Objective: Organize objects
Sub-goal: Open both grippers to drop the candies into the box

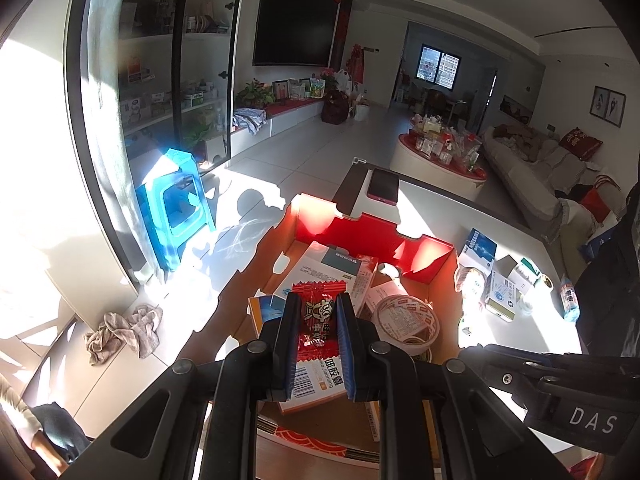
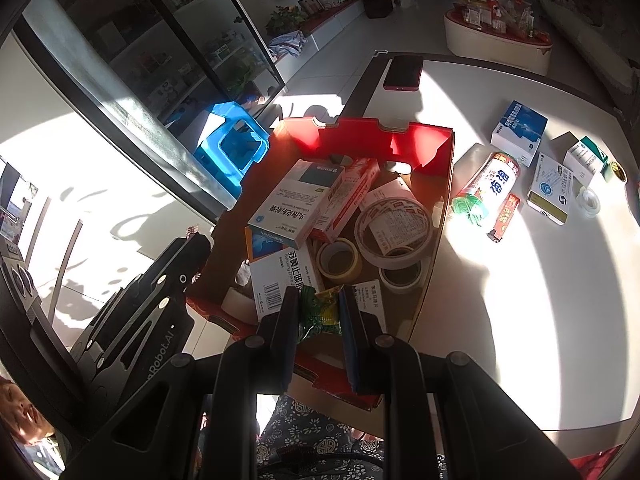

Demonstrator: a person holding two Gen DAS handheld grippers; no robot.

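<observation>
My left gripper (image 1: 318,300) is shut on a red candy wrapper (image 1: 316,320) and holds it above the red cardboard box (image 1: 360,228). My right gripper (image 2: 320,294) is shut on a green and yellow candy wrapper (image 2: 322,310) over the near edge of the same box (image 2: 400,136). The box holds medicine boxes (image 2: 296,200) and rolls of tape (image 2: 394,220). The left gripper's body (image 2: 152,300) shows at the left of the right wrist view.
On the white table (image 2: 500,320) right of the box lie a bottle (image 2: 488,188), a small red packet (image 2: 505,216), several medicine boxes (image 2: 520,132) and a small clear tape roll (image 2: 589,201). A phone (image 2: 404,72) lies at the far edge. A blue stool (image 1: 176,208) stands on the floor.
</observation>
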